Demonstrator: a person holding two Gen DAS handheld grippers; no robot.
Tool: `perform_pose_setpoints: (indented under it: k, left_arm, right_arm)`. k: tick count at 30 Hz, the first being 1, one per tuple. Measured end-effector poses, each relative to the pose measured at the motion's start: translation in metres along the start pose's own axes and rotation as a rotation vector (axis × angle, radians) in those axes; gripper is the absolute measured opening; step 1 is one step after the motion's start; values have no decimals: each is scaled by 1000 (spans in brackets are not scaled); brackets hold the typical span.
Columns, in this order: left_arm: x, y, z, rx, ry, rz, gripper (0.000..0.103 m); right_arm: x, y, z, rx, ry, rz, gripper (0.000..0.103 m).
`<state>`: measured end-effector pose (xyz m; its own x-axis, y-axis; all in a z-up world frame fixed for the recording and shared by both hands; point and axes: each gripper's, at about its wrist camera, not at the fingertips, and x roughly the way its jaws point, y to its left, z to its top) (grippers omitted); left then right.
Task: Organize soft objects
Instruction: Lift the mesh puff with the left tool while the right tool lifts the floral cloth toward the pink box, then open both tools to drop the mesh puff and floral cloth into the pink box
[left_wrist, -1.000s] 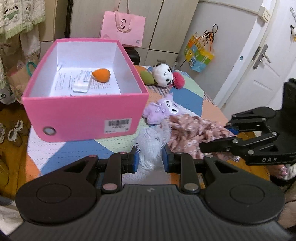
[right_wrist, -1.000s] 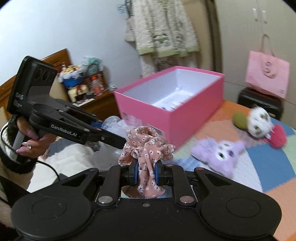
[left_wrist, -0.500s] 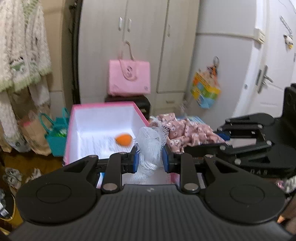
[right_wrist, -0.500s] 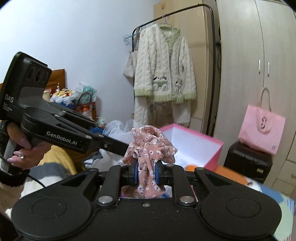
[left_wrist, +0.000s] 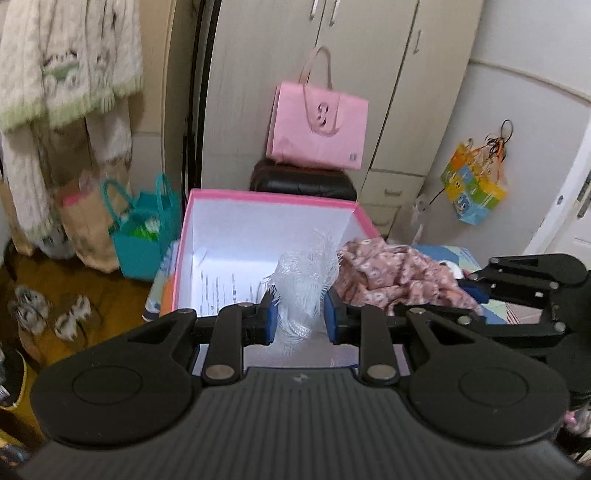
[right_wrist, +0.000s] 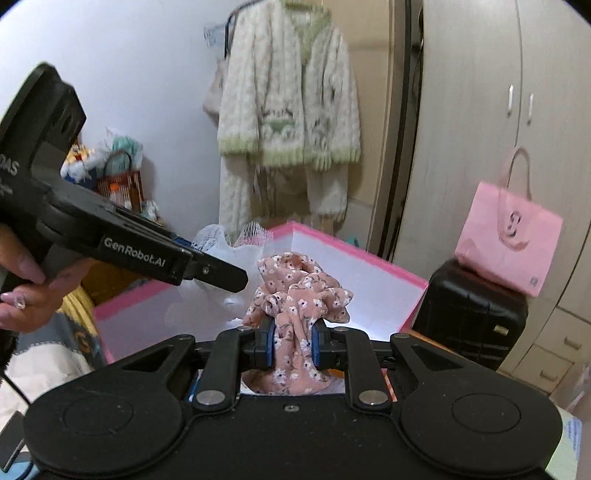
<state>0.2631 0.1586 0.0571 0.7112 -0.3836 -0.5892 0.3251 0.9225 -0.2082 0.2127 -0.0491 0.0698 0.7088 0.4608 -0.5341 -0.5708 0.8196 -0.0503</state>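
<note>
My left gripper (left_wrist: 298, 320) is shut on a white mesh bundle (left_wrist: 303, 284) and holds it over the open pink box (left_wrist: 266, 195). My right gripper (right_wrist: 293, 339) is shut on a pink floral cloth (right_wrist: 301, 291) and holds it over the same box (right_wrist: 369, 254), just right of the left gripper (right_wrist: 207, 271). The floral cloth also shows in the left wrist view (left_wrist: 395, 275), beside the mesh. The mesh shows in the right wrist view (right_wrist: 236, 240). The box floor holds printed paper (left_wrist: 225, 286).
A pink paper bag (left_wrist: 317, 129) sits on a black case (left_wrist: 303, 181) behind the box. A teal bag (left_wrist: 144, 236) and slippers (left_wrist: 48, 314) are on the floor at the left. A knitted cardigan (right_wrist: 288, 110) hangs by the wardrobe.
Both grippers have lifted their loads off the table and moved forward over the box opening. The mesh and the floral cloth now hang above the box's inside.
</note>
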Motion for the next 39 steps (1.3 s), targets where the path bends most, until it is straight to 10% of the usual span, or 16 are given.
perform_pose_setpoints:
  k: [18,21,39]
  left_arm:
    - [39,8,-1,85,126,100,36]
    - [31,5,-2,80,111,89,44]
    - [-55,-38,-18,80,68,-33,57]
  right_arm:
    - [63,4,-10,-84,156,46,36]
    - [56,0,-12,-71,135,46,50]
    - [-50,-2,-18,18,24,99,57]
